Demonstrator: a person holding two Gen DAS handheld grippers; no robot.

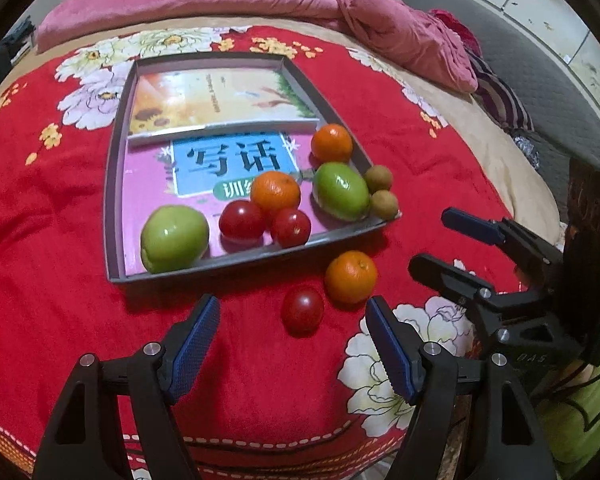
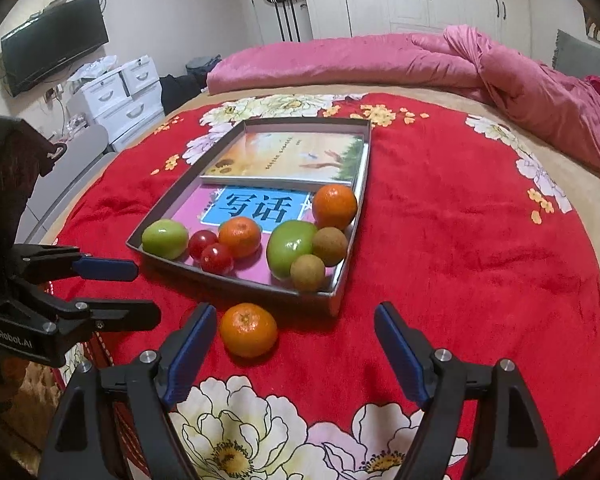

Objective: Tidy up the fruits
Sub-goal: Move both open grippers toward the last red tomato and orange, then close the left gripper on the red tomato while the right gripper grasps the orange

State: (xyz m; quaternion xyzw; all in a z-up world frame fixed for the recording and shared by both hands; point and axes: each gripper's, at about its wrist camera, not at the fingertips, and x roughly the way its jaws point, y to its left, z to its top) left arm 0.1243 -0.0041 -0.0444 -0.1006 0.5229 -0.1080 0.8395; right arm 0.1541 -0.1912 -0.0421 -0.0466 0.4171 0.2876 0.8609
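Both grippers hover over the bed, each with its jaws spread wide and nothing between them; the left gripper points at a loose tomato on the red floral blanket, while the right gripper has a loose orange just inside its left pad, so each seems lined up on its own stray fruit. The grey tray lies beyond them with two books flat on its floor; most fruit already sits along its near edge: two green apples, two oranges, two tomatoes, and two small brown fruits in the near right corner. Judging by this, only the orange and tomato, lying beside each other just outside the tray's near wall, remain to be lifted in.
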